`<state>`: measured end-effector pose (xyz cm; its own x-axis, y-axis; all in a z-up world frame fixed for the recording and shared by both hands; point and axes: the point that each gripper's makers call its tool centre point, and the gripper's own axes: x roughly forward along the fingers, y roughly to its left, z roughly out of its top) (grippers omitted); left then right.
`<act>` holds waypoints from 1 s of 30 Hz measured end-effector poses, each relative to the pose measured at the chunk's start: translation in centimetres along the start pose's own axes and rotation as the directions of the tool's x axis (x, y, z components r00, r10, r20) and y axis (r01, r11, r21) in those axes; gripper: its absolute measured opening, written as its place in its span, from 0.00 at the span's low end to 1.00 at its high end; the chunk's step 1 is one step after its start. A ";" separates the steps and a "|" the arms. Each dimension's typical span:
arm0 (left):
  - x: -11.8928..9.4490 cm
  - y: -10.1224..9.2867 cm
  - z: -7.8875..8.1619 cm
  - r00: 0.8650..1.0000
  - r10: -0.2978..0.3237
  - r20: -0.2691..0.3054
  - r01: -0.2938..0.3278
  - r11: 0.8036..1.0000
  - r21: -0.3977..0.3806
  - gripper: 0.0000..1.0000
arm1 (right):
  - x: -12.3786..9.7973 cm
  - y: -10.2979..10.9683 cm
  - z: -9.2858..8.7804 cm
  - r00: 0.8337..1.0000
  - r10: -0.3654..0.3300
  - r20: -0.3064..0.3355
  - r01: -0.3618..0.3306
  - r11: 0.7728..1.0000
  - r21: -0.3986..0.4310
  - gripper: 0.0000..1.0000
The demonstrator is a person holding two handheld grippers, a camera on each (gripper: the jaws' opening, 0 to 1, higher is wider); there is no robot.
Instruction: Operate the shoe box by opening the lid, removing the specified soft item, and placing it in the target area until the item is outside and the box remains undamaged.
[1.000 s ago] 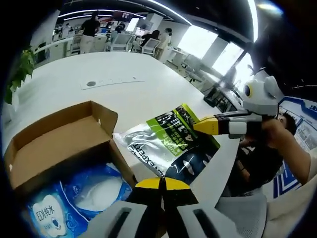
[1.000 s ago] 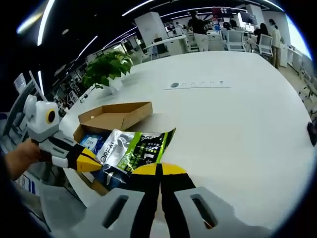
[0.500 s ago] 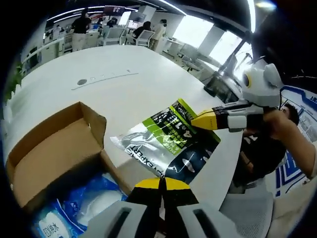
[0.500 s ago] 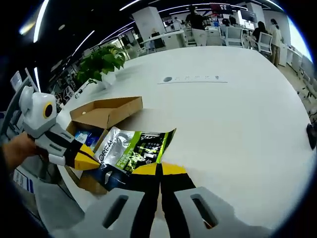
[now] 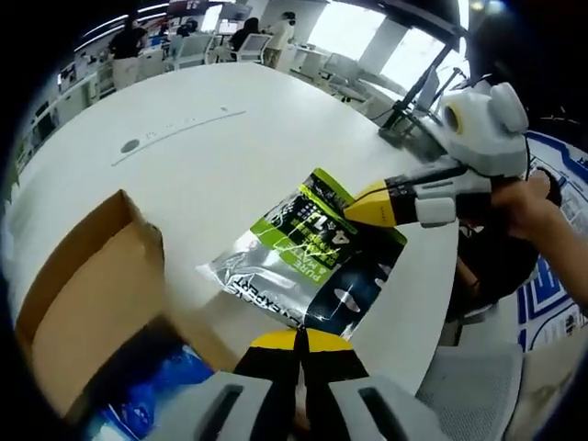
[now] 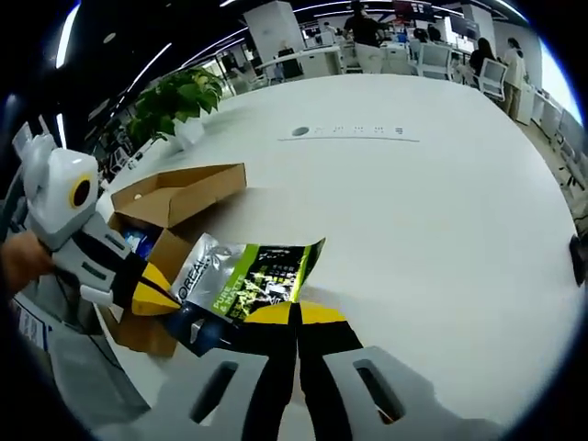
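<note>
A soft pouch (image 5: 308, 262), green, silver and dark blue, hangs just above the white table (image 5: 230, 156) between both grippers. My left gripper (image 5: 299, 342) is shut on its dark near edge. My right gripper (image 5: 367, 208) comes in from the right and pinches the far green edge. In the right gripper view the pouch (image 6: 243, 285) lies ahead of my right gripper (image 6: 296, 314), which is shut on it, with the left gripper (image 6: 154, 292) on its left corner. The open cardboard shoe box (image 5: 87, 294) (image 6: 179, 195) stands to the left, apart from the pouch.
A blue wipes pack (image 5: 152, 400) (image 6: 138, 243) lies inside the box. A potted plant (image 6: 175, 99) stands beyond the box. A socket strip (image 6: 349, 135) is set into the table farther out. A person's hand (image 5: 533, 197) holds the right gripper. People and chairs are far back.
Both grippers have carried the pouch farther from the box, out over the bare table. The box has slid toward the left edge of the left gripper view.
</note>
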<state>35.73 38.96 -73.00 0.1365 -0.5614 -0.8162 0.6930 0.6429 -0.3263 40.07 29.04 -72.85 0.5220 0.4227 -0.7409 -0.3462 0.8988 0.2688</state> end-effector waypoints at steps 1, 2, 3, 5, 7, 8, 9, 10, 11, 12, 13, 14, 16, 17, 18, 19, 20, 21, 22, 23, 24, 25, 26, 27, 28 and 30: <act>0.1 0.1 0.1 1.000 0.000 -0.004 0.000 1.000 0.002 0.00 | 0.1 -0.2 -0.1 1.000 -0.004 -0.003 0.004 1.000 0.002 0.00; 0.1 0.1 0.3 1.000 -0.002 -0.008 0.002 1.000 0.000 0.00 | 0.2 -0.4 -0.1 1.000 -0.007 -0.004 0.007 1.000 0.003 0.00; 0.2 0.1 0.5 1.000 -0.002 -0.010 0.002 1.000 0.003 0.00 | 0.3 -0.6 -0.1 1.000 -0.012 -0.004 0.012 1.000 0.003 0.00; 0.4 0.3 0.7 1.000 0.005 -0.019 -0.005 1.000 0.020 0.00 | 0.5 -0.8 -0.2 1.000 -0.013 -0.006 0.013 1.000 0.011 0.00; 0.8 0.5 0.6 0.999 0.010 -0.035 -0.008 0.999 0.034 0.00 | 0.8 -1.0 -0.3 1.000 -0.012 -0.009 0.012 1.000 0.020 0.00; 1.0 0.6 0.5 0.999 0.013 -0.044 -0.011 0.999 0.043 0.00 | 0.9 -1.1 -0.4 1.000 -0.013 -0.010 0.013 1.000 0.021 0.00; 1.2 0.7 0.4 0.999 0.016 -0.051 -0.013 0.999 0.051 0.00 | 1.1 -1.1 -0.5 1.000 -0.014 -0.013 0.014 1.000 0.023 0.00; 1.3 0.7 0.4 0.998 0.022 -0.056 -0.019 0.998 0.060 0.00 | 1.4 -1.2 -0.5 1.000 -0.015 -0.014 0.015 1.000 0.022 0.00; 1.4 0.8 0.4 0.998 0.028 -0.065 -0.023 0.997 0.075 0.00 | 1.6 -1.2 -0.6 1.000 -0.017 -0.016 0.018 1.000 0.021 0.00; 1.5 0.9 0.3 0.997 0.029 -0.069 -0.024 0.997 0.080 0.00 | 1.6 -1.2 -0.7 1.000 -0.018 -0.017 0.019 1.000 0.020 0.00; 1.7 1.0 0.3 0.997 0.032 -0.076 -0.025 0.996 0.086 0.00 | 1.8 -1.3 -0.8 1.000 -0.020 -0.020 0.021 1.000 0.021 0.00; 1.9 1.1 0.2 0.995 0.039 -0.088 -0.030 0.994 0.104 0.00 | 2.0 -1.4 -0.9 1.000 -0.020 -0.023 0.021 1.000 0.024 0.00; 1.9 1.1 0.4 0.993 0.049 -0.105 -0.035 0.991 0.131 0.00 | 2.3 -1.6 -1.1 0.999 -0.024 -0.029 0.025 0.999 0.022 0.00; 2.1 1.3 0.6 0.993 0.055 -0.104 -0.039 0.988 0.151 0.00 | 2.5 -1.7 -1.1 0.999 -0.031 -0.030 0.031 0.999 0.018 0.00; 2.2 1.4 0.7 0.993 0.060 -0.106 -0.043 0.986 0.160 0.00 | 2.6 -1.8 -1.2 0.999 -0.032 -0.031 0.032 0.999 0.018 0.00; 2.3 1.5 0.8 0.991 0.065 -0.117 -0.045 0.984 0.171 0.00 | 2.7 -1.9 -1.2 0.999 -0.033 -0.033 0.034 0.999 0.020 0.00; 2.4 1.6 0.8 0.990 0.072 -0.123 -0.048 0.981 0.189 0.00 | 2.8 -2.1 -1.2 0.999 -0.034 -0.034 0.035 0.999 0.022 0.00; 2.6 1.7 0.8 0.988 0.080 -0.133 -0.052 0.978 0.204 0.00 | 2.8 -2.2 -1.2 0.999 -0.034 -0.033 0.035 0.999 0.023 0.00; 2.8 1.6 0.8 0.987 0.080 -0.141 -0.049 0.976 0.212 0.00 | 2.9 -2.3 -1.2 0.999 -0.035 -0.033 0.036 0.999 0.029 0.00; 3.0 1.6 0.7 0.985 0.080 -0.151 -0.046 0.974 0.221 0.00 | 3.0 -2.3 -1.1 0.999 -0.036 -0.034 0.037 0.999 0.029 0.00; 3.1 1.6 0.6 0.984 0.085 -0.158 -0.047 0.971 0.233 0.00 | 3.0 -2.4 -1.1 0.999 -0.039 -0.035 0.040 0.999 0.026 0.00; 3.4 1.7 0.6 0.982 0.093 -0.166 -0.048 0.965 0.257 0.00 | 3.1 -2.4 -1.1 0.999 -0.039 -0.034 0.040 0.999 0.026 0.00; 3.5 1.7 0.5 0.981 0.095 -0.171 -0.047 0.963 0.266 0.00 | 3.2 -2.5 -1.2 0.999 -0.040 -0.035 0.041 0.999 0.028 0.00; 3.7 1.7 0.4 0.979 0.098 -0.177 -0.047 0.961 0.274 0.00 | 3.2 -2.5 -1.2 0.999 -0.040 -0.036 0.041 0.999 0.029 0.00; 3.8 1.7 0.3 0.978 0.099 -0.182 -0.045 0.959 0.280 0.00 | 3.3 -2.5 -1.2 0.999 -0.039 -0.034 0.040 0.999 0.033 0.00; 4.1 1.9 0.0 0.976 0.106 -0.192 -0.046 0.955 0.294 0.01 | 3.4 -2.5 -1.3 0.999 -0.038 -0.033 0.039 0.999 0.036 0.00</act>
<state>37.64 37.88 -76.92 0.0708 -0.3798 -0.9224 0.8637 0.4859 -0.1338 41.71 28.06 -76.86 0.5085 0.3845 -0.7705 -0.2973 0.9181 0.2620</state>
